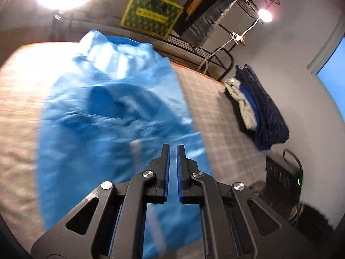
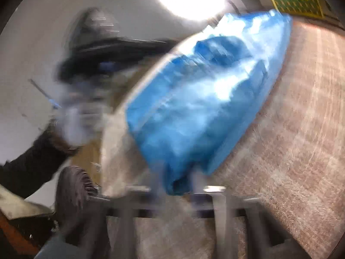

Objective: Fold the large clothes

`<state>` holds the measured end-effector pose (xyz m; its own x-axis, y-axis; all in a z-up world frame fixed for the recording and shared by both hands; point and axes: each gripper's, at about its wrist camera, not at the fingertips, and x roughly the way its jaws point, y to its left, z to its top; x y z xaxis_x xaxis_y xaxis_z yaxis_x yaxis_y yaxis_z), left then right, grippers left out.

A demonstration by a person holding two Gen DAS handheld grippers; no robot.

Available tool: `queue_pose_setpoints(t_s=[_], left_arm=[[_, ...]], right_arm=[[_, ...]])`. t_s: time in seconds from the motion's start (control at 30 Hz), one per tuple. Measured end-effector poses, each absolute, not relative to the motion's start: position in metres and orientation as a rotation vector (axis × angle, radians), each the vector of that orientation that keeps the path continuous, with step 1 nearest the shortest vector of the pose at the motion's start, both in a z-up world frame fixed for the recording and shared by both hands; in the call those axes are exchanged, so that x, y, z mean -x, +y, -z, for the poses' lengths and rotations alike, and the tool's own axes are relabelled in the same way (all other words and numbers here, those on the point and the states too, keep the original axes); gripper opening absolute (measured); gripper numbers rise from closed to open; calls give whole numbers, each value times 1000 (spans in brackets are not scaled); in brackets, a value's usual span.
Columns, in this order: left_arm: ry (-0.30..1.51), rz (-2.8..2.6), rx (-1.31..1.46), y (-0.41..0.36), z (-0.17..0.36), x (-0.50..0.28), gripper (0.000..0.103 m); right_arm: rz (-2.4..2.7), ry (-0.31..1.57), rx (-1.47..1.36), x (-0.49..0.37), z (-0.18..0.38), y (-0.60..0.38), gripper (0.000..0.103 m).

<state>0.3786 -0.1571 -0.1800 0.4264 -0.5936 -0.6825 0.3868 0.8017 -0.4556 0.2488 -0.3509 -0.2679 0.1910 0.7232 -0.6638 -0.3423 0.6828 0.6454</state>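
Left wrist: left gripper (image 1: 173, 149) closed, empty, above jacket (image 1: 112, 108) on bed (image 1: 217, 116)
Right wrist: right gripper (image 2: 183, 185) blurred; apparently pinching jacket hem
Advice: lift hem evenly; fold over flat

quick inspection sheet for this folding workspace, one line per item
surface: beige checked bed cover, blurred by motion
job's things: bright blue shiny garment spread along the cover
clutter: pile of navy, blue and grey clothes beside the bed
grippers: left gripper shut, nothing between its blue pads; right gripper blurred, shut at the garment's near end, grip unclear
cables: white cord running to a small lamp
surroundings: green and yellow patterned box on a black metal rack, grey wall
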Motion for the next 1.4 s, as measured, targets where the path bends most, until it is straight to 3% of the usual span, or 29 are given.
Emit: queue_pose_setpoints(t_s=[0.17, 0.27, 0.33, 0.37, 0.4, 0.53, 0.7, 0.77, 0.8, 0.83, 0.87, 0.93, 1.0, 1.03, 1.07, 1.1, 1.27, 1.4], left_arm=[[955, 492, 225, -91, 197, -354, 2], [954, 465, 303, -55, 211, -340, 2], [953, 481, 323, -43, 216, -331, 2], [954, 491, 331, -40, 220, -327, 2], [955, 502, 338, -40, 222, -324, 2], [964, 501, 291, -51, 237, -323, 2], [977, 427, 379, -35, 254, -323, 2], [931, 428, 401, -26, 245, -322, 3], [923, 433, 405, -23, 243, -324, 13], [917, 440, 408, -22, 242, -327, 28], [920, 450, 415, -22, 242, -331, 36], [961, 485, 428, -24, 248, -340, 36], [1006, 483, 431, -27, 256, -349, 35], [1034, 482, 443, -27, 262, -352, 14], [1046, 492, 463, -26, 264, -352, 5], [1043, 491, 482, -23, 264, -350, 5], [1041, 435, 421, -19, 274, -344, 4], [1013, 407, 344, -27, 273, -344, 10]], right_arm=[[-668, 1174, -348, -234, 267, -352, 0], [-580, 1170, -300, -223, 258, -350, 5], [-552, 1120, -291, -217, 242, -349, 12], [-542, 1066, -268, -216, 226, -350, 26], [-538, 1030, -247, -214, 217, -346, 29], [-538, 991, -194, -230, 207, -315, 28], [-306, 1083, -98, -261, 242, -302, 24], [-241, 1072, -163, -260, 243, -313, 30], [-205, 1050, -201, -258, 241, -324, 41], [-182, 1037, -226, -256, 240, -331, 47], [-172, 1030, -253, -255, 240, -337, 50], [-177, 1049, -293, -258, 243, -344, 49], [-200, 1084, -324, -267, 250, -344, 31], [-208, 1091, -333, -270, 252, -343, 27], [-224, 1091, -336, -271, 253, -341, 17], [-242, 1090, -331, -273, 252, -337, 6], [-214, 1073, -182, -284, 244, -315, 1], [-171, 1128, -132, -284, 260, -309, 0]])
